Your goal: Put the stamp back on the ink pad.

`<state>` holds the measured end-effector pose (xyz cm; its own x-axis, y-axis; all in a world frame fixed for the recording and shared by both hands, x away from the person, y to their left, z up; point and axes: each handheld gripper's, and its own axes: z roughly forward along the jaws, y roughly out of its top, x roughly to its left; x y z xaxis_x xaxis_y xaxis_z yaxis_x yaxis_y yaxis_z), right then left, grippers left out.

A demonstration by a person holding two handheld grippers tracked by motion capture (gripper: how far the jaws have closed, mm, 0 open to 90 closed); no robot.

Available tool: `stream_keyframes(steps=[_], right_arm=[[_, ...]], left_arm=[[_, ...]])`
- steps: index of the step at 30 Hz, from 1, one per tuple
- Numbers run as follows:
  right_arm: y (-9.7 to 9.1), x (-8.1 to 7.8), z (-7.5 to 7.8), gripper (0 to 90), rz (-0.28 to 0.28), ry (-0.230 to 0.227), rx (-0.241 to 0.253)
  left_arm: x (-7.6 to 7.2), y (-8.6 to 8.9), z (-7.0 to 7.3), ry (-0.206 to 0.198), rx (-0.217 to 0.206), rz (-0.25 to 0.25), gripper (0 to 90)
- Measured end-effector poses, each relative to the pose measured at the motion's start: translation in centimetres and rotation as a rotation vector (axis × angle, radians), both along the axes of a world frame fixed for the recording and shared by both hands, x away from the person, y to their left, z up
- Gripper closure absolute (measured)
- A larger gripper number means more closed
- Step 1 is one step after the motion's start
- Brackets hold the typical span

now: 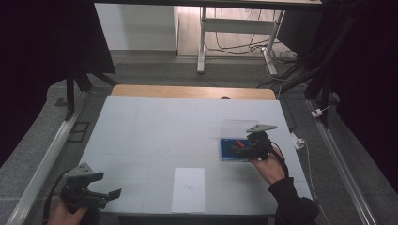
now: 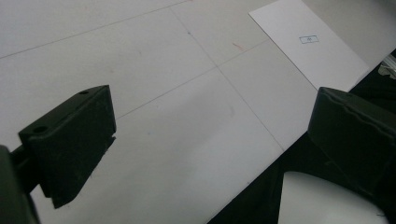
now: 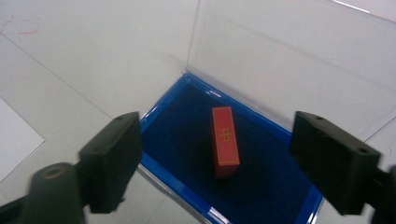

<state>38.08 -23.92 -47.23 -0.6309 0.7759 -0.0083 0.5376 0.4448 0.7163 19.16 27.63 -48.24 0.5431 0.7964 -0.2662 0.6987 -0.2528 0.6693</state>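
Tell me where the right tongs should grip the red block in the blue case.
Probably across the red block's two long sides, near its middle, coming straight down from above. It lies flat on the blue case's floor with open space on both long sides, and the clear lid stands up behind it. The right tongs are already open over it.

Black gripper [image 1: 234,151] jaws, grey plate, dark sleeve [image 1: 291,199]
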Motion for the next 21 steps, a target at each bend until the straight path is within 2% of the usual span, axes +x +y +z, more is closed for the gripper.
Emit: stream_keyframes(steps=[2, 7, 11, 17, 21], right_arm=[[0.0, -0.2, 0.0, 8.2, -0.007, 0.001, 0.017], [-0.2, -0.9, 0.3, 1.5, 0.0, 0.014, 0.055], [-0.5, -1.4, 0.5, 0.0, 0.018, 0.027, 0.072], [-0.8, -2.6, 0.9, 0.0, 0.027, 0.019, 0.069], [-1.1, -3.6, 1.3, 0.0, 0.037, 0.017, 0.086]], left_arm=[[0.0, 0.0, 0.0, 0.0, 0.0, 0.0, 1.3], [0.0, 0.0, 0.0, -0.001, 0.0, 0.0, 1.3], [0.0, 0.0, 0.0, -0.001, -0.001, 0.001, 1.3], [0.0, 0.0, 0.0, -0.002, 0.0, 0.002, 1.3], [0.0, 0.0, 0.0, -0.001, 0.0, 0.003, 1.2]])
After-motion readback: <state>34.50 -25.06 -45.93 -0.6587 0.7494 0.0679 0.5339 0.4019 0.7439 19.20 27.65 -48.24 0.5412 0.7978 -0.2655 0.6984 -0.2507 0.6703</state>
